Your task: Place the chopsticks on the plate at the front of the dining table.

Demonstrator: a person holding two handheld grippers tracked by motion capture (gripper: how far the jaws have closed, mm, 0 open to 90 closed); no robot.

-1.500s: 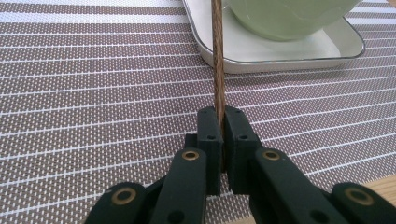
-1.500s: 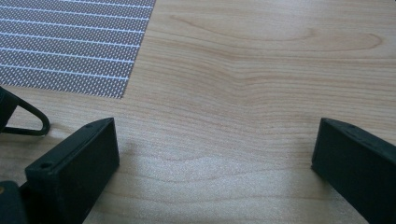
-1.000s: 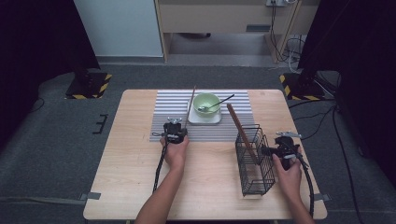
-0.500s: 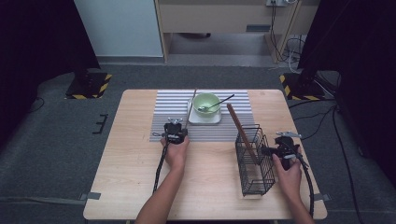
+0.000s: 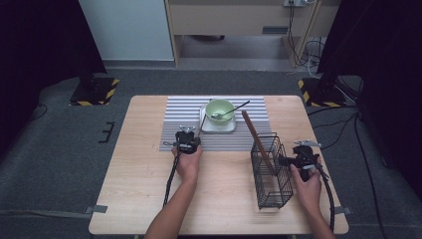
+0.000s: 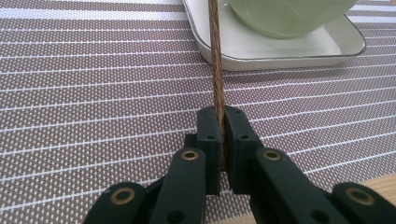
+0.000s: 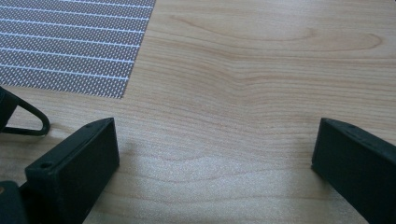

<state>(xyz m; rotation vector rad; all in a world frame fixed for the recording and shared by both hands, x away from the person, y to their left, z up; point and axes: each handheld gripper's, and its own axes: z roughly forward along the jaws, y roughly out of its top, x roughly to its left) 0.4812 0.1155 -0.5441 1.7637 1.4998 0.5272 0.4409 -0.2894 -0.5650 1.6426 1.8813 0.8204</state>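
My left gripper (image 5: 187,141) rests on the striped mat (image 5: 184,117), shut on a thin brown chopstick (image 6: 216,70). The chopstick runs forward from the jaws to the edge of a white tray (image 6: 280,52). On that tray (image 5: 217,126) stands a pale green bowl (image 5: 220,109) with a spoon (image 5: 235,108) leaning in it. My right gripper (image 5: 297,159) sits on the bare wood just right of a black wire basket (image 5: 271,172). Its jaws stand wide apart in the right gripper view (image 7: 215,154), with nothing between them. A brown wooden utensil (image 5: 256,137) leans out of the basket.
The wooden table (image 5: 139,179) ends close in front of the person's forearms. A black curved piece (image 7: 25,119) shows at the left edge of the right gripper view, with the mat's corner (image 7: 70,46) beyond it. Dark stands and cables lie on the floor around.
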